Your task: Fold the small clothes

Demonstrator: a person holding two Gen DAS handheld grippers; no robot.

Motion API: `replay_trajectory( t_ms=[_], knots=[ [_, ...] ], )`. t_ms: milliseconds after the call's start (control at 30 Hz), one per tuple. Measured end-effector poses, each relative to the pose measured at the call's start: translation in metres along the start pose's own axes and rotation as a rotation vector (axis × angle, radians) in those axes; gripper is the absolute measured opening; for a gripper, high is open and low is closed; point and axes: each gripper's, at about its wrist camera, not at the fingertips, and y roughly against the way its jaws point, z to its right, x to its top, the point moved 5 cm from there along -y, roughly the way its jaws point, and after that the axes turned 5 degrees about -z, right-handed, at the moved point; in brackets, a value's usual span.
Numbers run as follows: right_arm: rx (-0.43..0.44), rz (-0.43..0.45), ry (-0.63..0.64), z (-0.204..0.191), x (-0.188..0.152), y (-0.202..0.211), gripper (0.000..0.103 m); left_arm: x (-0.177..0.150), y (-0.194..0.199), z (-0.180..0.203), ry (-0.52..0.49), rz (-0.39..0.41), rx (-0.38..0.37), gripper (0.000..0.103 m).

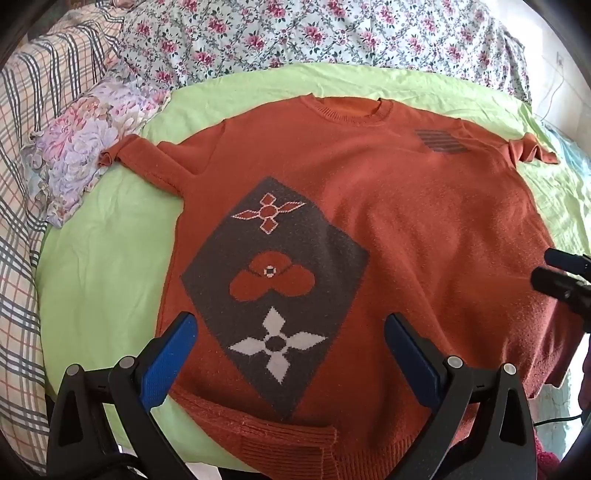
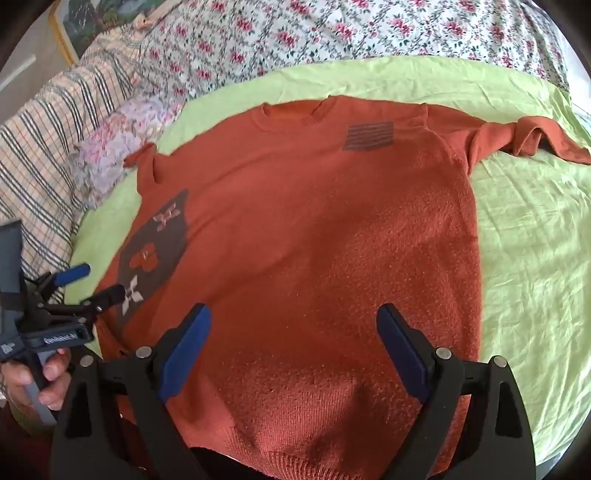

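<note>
Bedding fills the background: a light green sheet (image 1: 110, 295) is spread over a bed, with a flowered quilt (image 1: 332, 33) bunched beyond it and a checked blanket (image 1: 22, 184) piled beside that. An orange knitted sweater (image 1: 406, 221) is laid front side up and nearly flat in the middle of the sheet, its neckline (image 1: 351, 110) at the far end towards the quilt and its ribbed hem (image 1: 288, 439) at the near end. A grey diamond panel with flower shapes (image 1: 273, 288) is knitted into one side of the sweater's front, and a small striped grey patch (image 1: 439, 142) sits on the other side of the chest, near the neckline. Both sleeves are seen bunched at the sweater's shoulders, one by a flowered pillow (image 1: 81, 158).

No fold has been made yet, as judged from the flat body; sleeves, sides and length all seem left to be done. The left gripper (image 1: 288, 332) is held wide apart above the sweater's hem, with nothing between its blue pads. The right gripper (image 2: 293, 325) is likewise spread wide over the hem on the patch side, and nothing is gripped
</note>
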Motion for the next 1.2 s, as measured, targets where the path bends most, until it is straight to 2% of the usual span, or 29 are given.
replay_trajectory(
  t_ms=[667, 900, 1200],
  knots=[
    [0.008, -0.021, 0.028, -0.013, 0.004, 0.004, 0.091, 0.002, 0.011, 0.002, -0.033, 0.005, 0.013, 0.101],
    [0.01, -0.017, 0.035, -0.015, 0.006, 0.008, 0.091, 0.004, 0.012, 0.002, -0.041, 0.056, 0.04, 0.101],
    [0.022, -0.041, 0.024, -0.015, 0.007, 0.008, 0.091, 0.006, 0.008, 0.004, -0.039, -0.002, -0.002, 0.101]
  ],
)
